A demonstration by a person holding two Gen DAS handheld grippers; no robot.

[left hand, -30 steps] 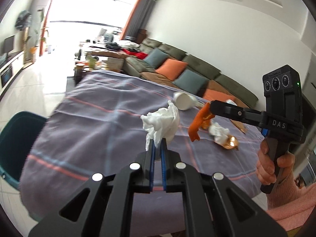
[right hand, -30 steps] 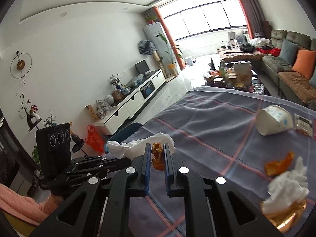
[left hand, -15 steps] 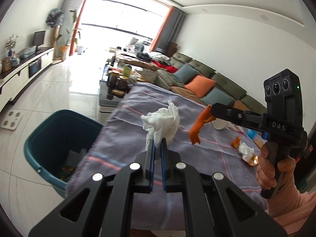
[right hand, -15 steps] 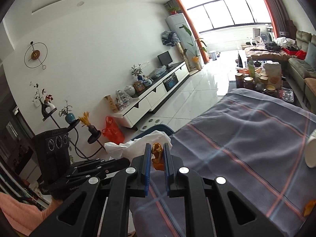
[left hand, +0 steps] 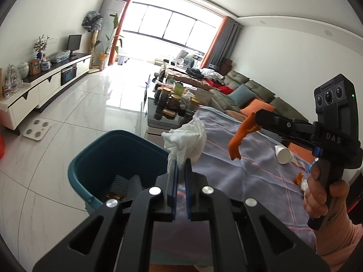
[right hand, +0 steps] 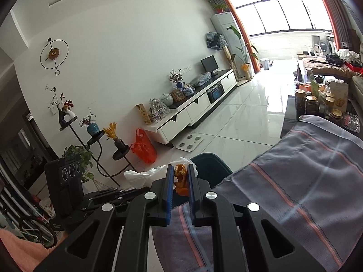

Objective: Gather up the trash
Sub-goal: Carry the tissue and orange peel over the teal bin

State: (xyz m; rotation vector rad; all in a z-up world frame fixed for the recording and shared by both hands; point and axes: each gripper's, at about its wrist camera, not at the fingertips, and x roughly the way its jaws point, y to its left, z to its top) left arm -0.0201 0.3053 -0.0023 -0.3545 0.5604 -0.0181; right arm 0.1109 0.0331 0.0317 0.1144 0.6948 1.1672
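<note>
Trash in hand counts two pieces: one crumpled tissue (left hand: 185, 139) pinched in the closed left gripper (left hand: 180, 165), one orange peel (right hand: 180, 179) clamped in the closed right gripper (right hand: 180, 176). One teal bin (left hand: 118, 156) sits just below and ahead of the left gripper. One paper cup (left hand: 283, 155) and a few scraps lie on the tablecloth (left hand: 256, 176), right of the grippers. A second ago both grippers were over mid-table; the bin now looms much closer.

A table draped in a grey-purple cloth with pink stripes (left hand: 261, 174) carries a white paper cup (left hand: 283, 154) lying on its side, and nearer the edge a small orange peel scrap (left hand: 298, 178) touching a white crumpled tissue (left hand: 304, 184). On the white tiled floor (left hand: 95, 104) beside the table stands a teal bin (left hand: 90, 163).
</note>
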